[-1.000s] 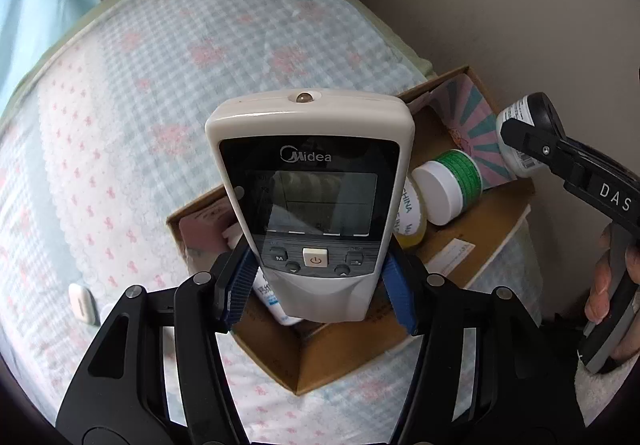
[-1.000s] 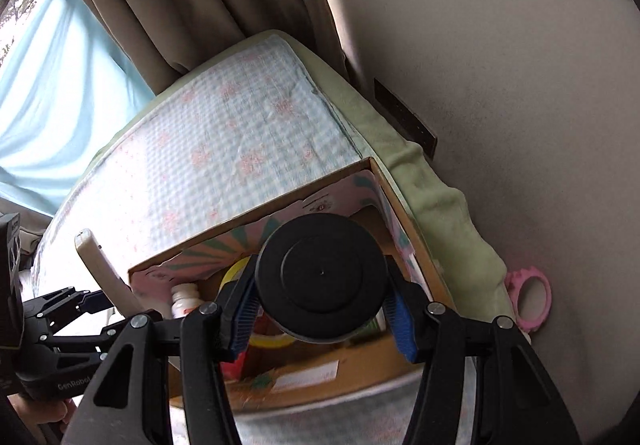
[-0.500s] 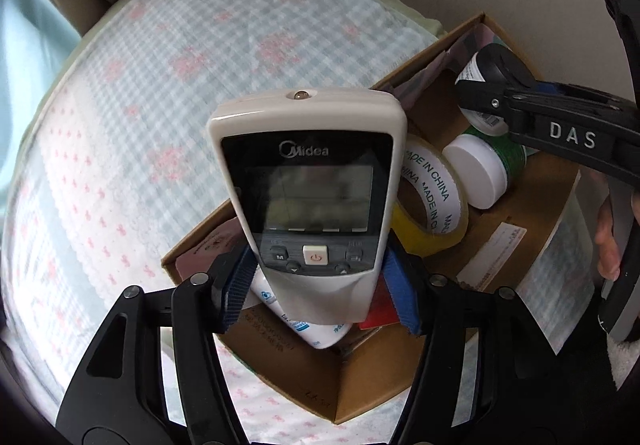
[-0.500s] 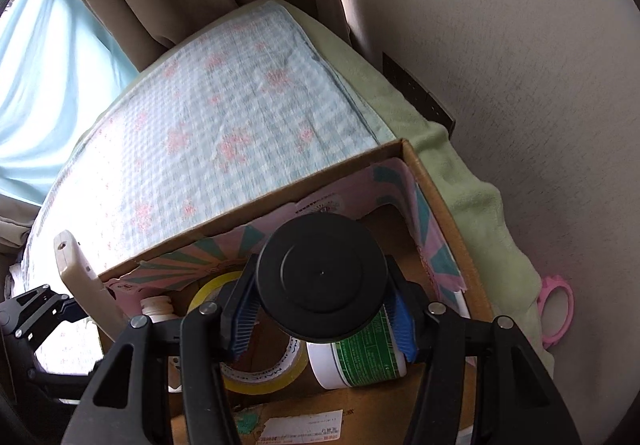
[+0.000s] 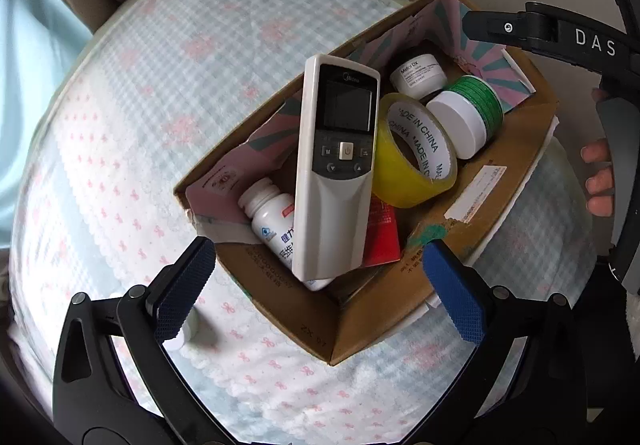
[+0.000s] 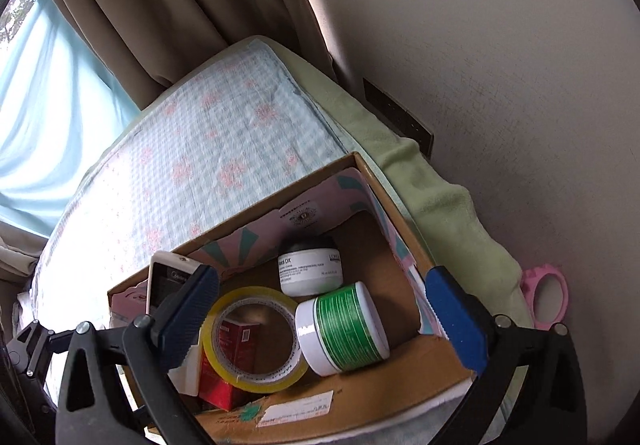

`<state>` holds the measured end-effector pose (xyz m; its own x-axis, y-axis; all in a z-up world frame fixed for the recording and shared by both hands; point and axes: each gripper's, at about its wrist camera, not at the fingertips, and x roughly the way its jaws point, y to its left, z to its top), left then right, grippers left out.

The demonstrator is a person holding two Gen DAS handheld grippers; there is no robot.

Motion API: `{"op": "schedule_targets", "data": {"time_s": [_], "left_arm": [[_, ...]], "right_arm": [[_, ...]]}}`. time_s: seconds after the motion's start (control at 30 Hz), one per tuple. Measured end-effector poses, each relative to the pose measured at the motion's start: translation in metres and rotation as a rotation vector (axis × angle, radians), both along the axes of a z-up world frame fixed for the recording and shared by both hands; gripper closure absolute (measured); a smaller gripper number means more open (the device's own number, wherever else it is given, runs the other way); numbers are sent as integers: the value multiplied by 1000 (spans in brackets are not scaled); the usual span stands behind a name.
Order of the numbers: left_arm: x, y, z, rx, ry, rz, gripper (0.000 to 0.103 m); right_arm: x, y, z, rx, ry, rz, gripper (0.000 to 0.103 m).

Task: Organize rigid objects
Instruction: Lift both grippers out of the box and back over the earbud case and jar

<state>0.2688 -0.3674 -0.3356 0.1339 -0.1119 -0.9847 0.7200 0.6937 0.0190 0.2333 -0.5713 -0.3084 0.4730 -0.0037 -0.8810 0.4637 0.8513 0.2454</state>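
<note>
Beyond spread fingers (image 5: 182, 289): remote (image 5: 336, 173) in box (image 5: 496, 181).

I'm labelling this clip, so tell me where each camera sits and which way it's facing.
Left wrist: on the left hand-held gripper, looking straight down into the cardboard box; its jaws opening, fingers of the other hand at right.
Right wrist: on the right hand-held gripper, angled down into the box; jaws opening.
Shared: remote, yellow tape roll.

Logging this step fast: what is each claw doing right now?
Left claw: jaws opening, holding nothing; the remote lies in the box.
Right claw: jaws opening, holding nothing.
</note>
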Motion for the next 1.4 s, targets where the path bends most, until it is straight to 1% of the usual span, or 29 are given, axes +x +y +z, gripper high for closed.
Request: {"op": "schedule_targets", "data": {"time_s": [0.23,0.4,0.47,0.57,0.7,0.83,1.0,1.2,1.4], "left_arm": [[-12,6,19,-24,-12,19,0],[-22,10,48,-57,-43,30,0],[-27,15,61,-71,-57,33,0],[-35,25,79,-85,-74,46,0],[-48,48,96,-111,-86,79,0],[-61,84,110,-143,-83,129,0],[-75,141,130,-171,-100,183,0],[-84,224,148,-210,-124,253,0],[-82,301,151,-201,-137,317,0]], "right_arm": [[-13,4,17,-2,-11,9,0],[-24,10,38,5,-23,0,0],[-29,16,50,-10,-28,7,0],[-35,28,68,-72,-24,25,0],[-48,44,87,-80,-39,42,0],[-63,67,106,-106,-64,64,0],[-83,114,131,-151,-88,115,0],[-105,186,155,-199,-117,196,0],[-113,261,163,-211,-132,269,0]]}}
